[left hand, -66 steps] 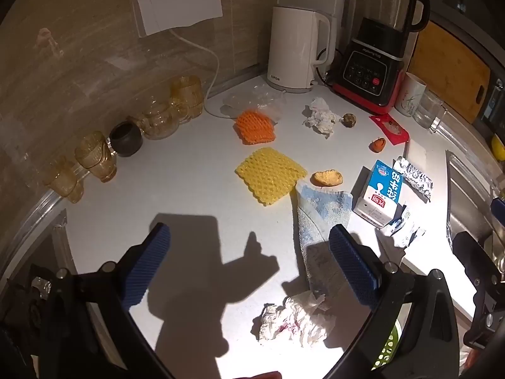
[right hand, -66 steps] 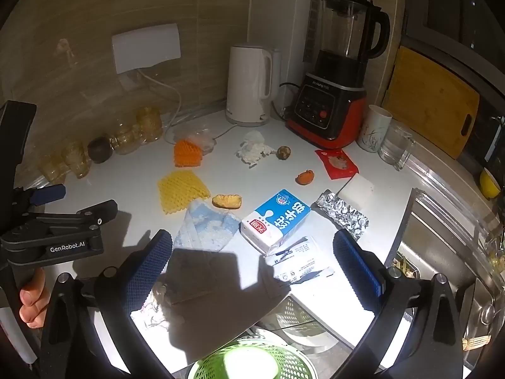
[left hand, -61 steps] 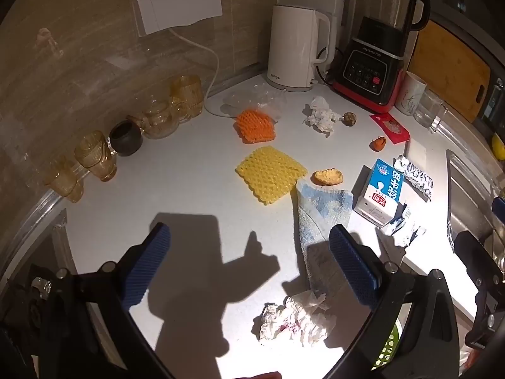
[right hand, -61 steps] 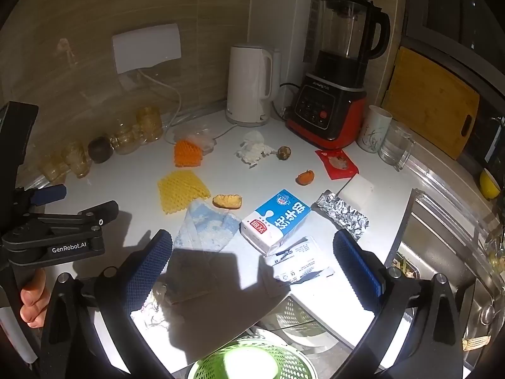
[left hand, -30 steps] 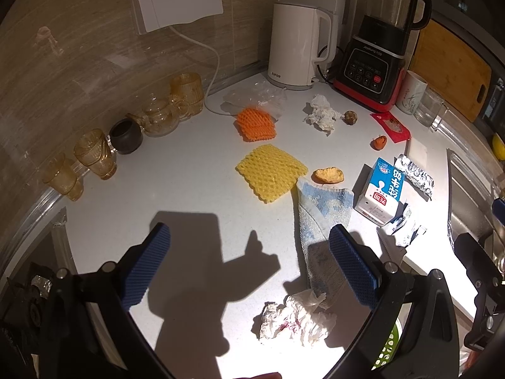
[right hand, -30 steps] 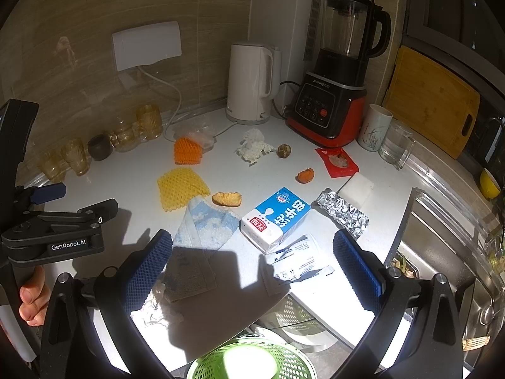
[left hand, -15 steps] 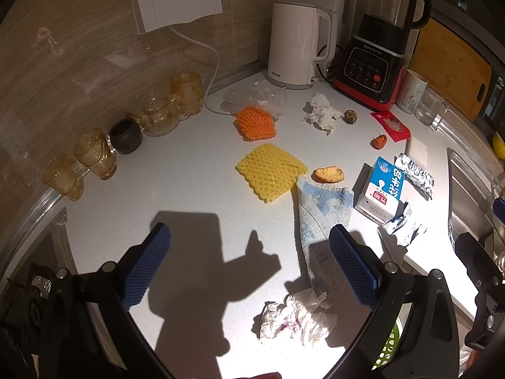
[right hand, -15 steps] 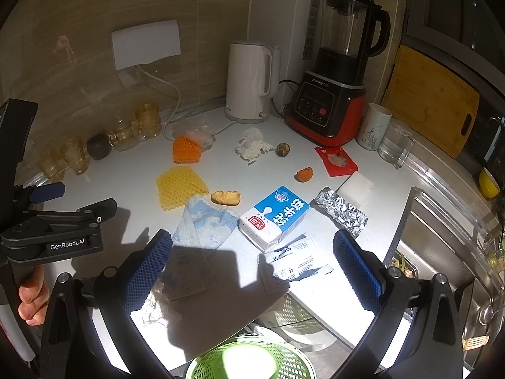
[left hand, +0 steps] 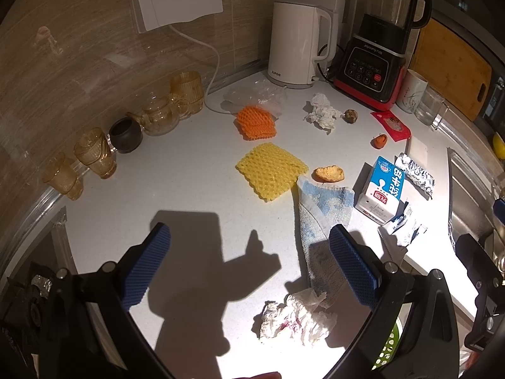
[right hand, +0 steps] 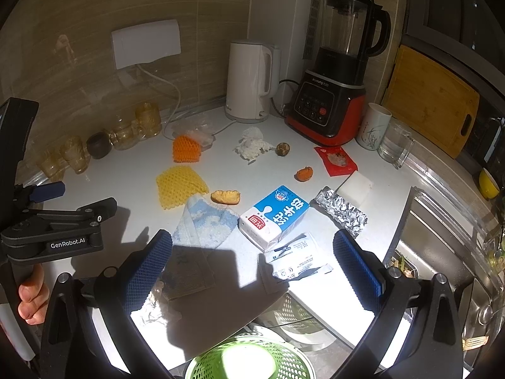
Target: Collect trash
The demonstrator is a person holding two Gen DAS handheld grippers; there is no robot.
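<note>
Left gripper (left hand: 249, 262) jaws wide open, empty, above white counter (left hand: 176, 189). Crumpled stained tissue (left hand: 295, 319) lies just below and between its jaws, blue-white cloth (left hand: 322, 208) running under its right finger. Yellow foam net (left hand: 271, 170) and orange foam net (left hand: 255, 122) farther ahead. Right gripper (right hand: 252, 262) jaws also wide open, empty; milk carton (right hand: 274, 216) ahead between them, torn printed wrapper (right hand: 296, 262) just beyond it toward the jaws, foil wad (right hand: 341, 210) ahead-right. Green perforated basket (right hand: 249, 361) below right jaws. Peel pieces (right hand: 225, 196) near carton. A hand (right hand: 31, 295) grips the left tool.
</note>
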